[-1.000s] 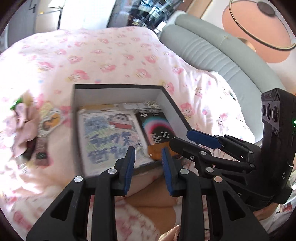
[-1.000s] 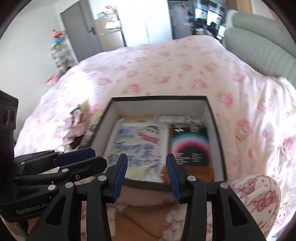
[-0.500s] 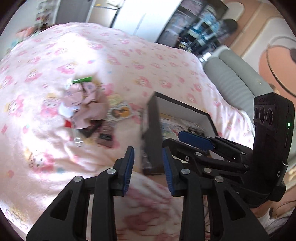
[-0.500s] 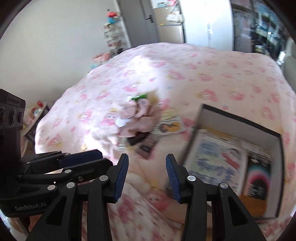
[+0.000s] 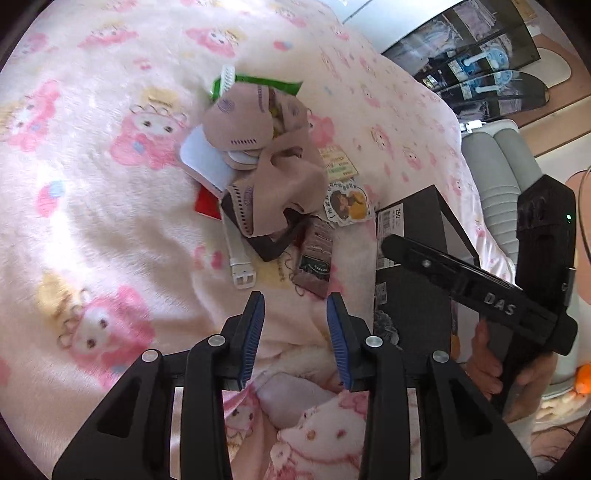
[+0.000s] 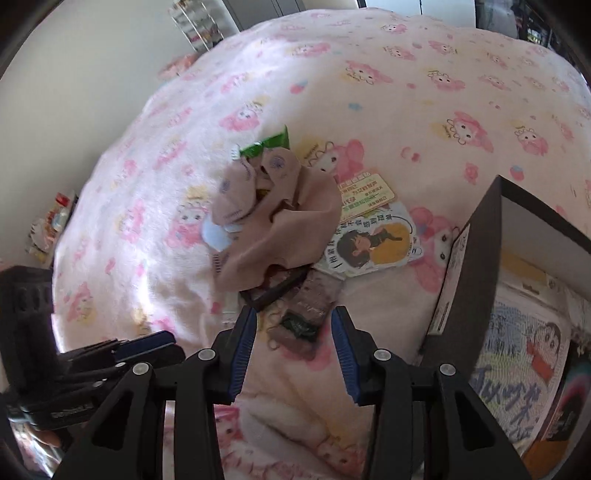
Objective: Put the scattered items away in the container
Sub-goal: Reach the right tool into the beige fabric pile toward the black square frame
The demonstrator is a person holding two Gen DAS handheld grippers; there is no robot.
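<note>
A pile of loose items lies on the pink cartoon blanket: beige cloth (image 5: 273,162) (image 6: 280,218), a green wrapper (image 5: 266,83) (image 6: 264,144), a white strap (image 5: 238,258), a brown sachet (image 5: 316,258) (image 6: 306,314), a cartoon sticker (image 5: 347,203) (image 6: 373,240) and a yellow-green card (image 6: 364,195). The black box (image 5: 413,266) (image 6: 476,266) stands to the right and holds printed cards. My left gripper (image 5: 295,321) is open and empty, just short of the sachet. My right gripper (image 6: 293,338) is open, its jaws either side of the sachet.
A grey padded headboard (image 5: 506,173) rises at the right. A white wall and a wire shelf (image 6: 199,22) stand past the bed's far-left side. The right gripper's body (image 5: 480,295) crosses in front of the box in the left wrist view.
Both grippers have swung left from the box toward the pile and come closer to it. Both stayed open and empty.
</note>
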